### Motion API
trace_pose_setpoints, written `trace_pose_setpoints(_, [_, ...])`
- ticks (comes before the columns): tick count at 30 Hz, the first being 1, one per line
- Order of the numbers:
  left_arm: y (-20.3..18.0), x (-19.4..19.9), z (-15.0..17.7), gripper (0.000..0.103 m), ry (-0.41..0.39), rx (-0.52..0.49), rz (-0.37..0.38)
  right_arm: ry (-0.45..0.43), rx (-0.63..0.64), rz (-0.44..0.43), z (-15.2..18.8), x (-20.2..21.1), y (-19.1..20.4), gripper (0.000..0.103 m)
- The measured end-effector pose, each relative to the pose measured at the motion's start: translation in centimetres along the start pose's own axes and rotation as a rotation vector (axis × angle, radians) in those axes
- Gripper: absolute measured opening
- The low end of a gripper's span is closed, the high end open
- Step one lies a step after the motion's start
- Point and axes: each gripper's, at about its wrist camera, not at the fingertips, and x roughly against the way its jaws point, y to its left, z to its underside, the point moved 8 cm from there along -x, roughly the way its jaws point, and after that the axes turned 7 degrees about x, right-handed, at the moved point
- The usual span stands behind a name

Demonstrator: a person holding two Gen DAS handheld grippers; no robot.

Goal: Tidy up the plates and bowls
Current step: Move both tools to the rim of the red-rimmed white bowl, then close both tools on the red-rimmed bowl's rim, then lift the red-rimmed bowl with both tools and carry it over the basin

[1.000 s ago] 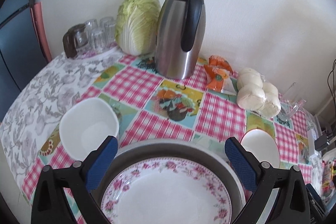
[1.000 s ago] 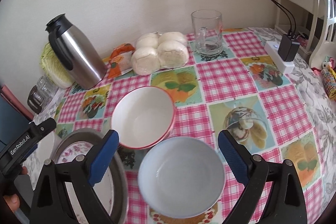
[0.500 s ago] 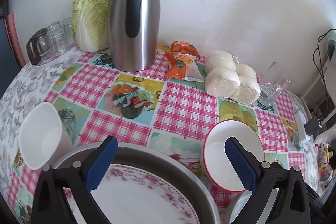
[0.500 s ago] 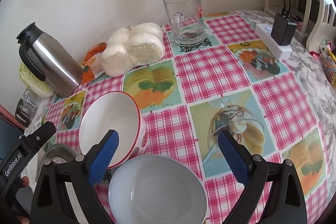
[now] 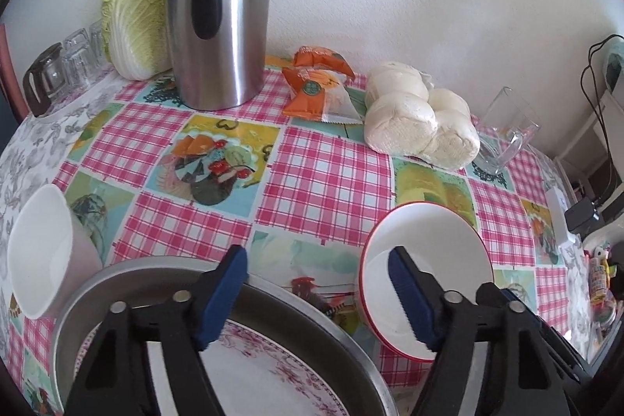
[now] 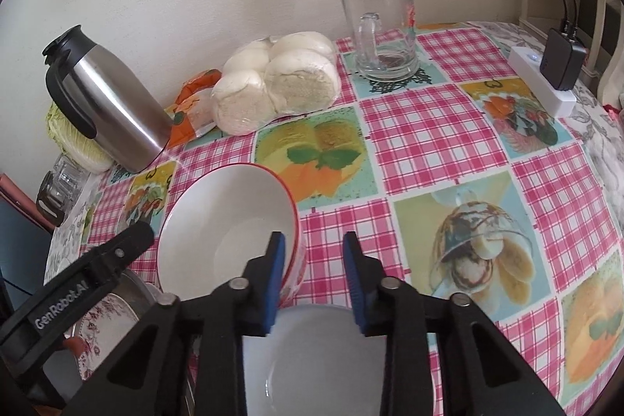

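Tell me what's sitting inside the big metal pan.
A floral plate lies in the metal pan. The left gripper covers part of it, so anything beneath stays unseen.

Brushed-steel jug [image 5: 220,22], glossy ceramic bowl [image 5: 425,271], clear glass mug [image 6: 380,30], shiny wipe-clean tablecloth [image 5: 323,174].

Crowded near edge and back wall, open cloth between

Along the wall the jug [image 5: 220,10], cabbage [image 5: 134,14], orange packets [image 5: 318,86], bagged buns [image 6: 277,80] and glass mug [image 6: 380,30] form a barrier, with small glasses [image 5: 74,55] at the far left corner. The bench [image 6: 448,127] lies bare in the middle and out to the right, up to the power strip [image 6: 546,82] and its cables. Close in, the red-rimmed bowl [image 6: 230,225], pale bowl [image 6: 327,361], metal tray [image 5: 308,314] with its flowered plate [image 5: 265,377] and the white bowl [image 5: 39,252] stand close together, leaving narrow gaps.
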Motion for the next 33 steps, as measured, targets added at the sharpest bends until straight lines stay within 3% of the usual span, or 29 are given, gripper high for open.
trace_pose_setpoints(8, [-1.9,-1.8,1.6,0.035,0.069,-0.045,0.029,0.01,0.003,-0.036,0.2,-1.1,1.0,0.013])
trace_pose_setpoints(15, [-2.7,-2.9,2.1,0.026,0.088,-0.067,0.026,0.005,0.001,-0.036,0.0,-1.8,0.9,0.013])
trace_pose_setpoints(18, [-2.7,-3.1,2.1,0.016,0.088,-0.065,0.034,0.003,0.007,-0.039,-0.1,-2.0,1.0,0.013])
trace_pose_setpoints(25, [-2.6,-2.8,2.2,0.014,0.086,-0.064,0.024,-0.001,0.003,-0.047,-0.3,-1.8,1.1,0.013])
trace_pose_setpoints(33, [-3.0,0.5,0.6,0.014,0.036,-0.052,0.053,-0.063,0.016,-0.058,-1.8,1.1,2.1,0.013])
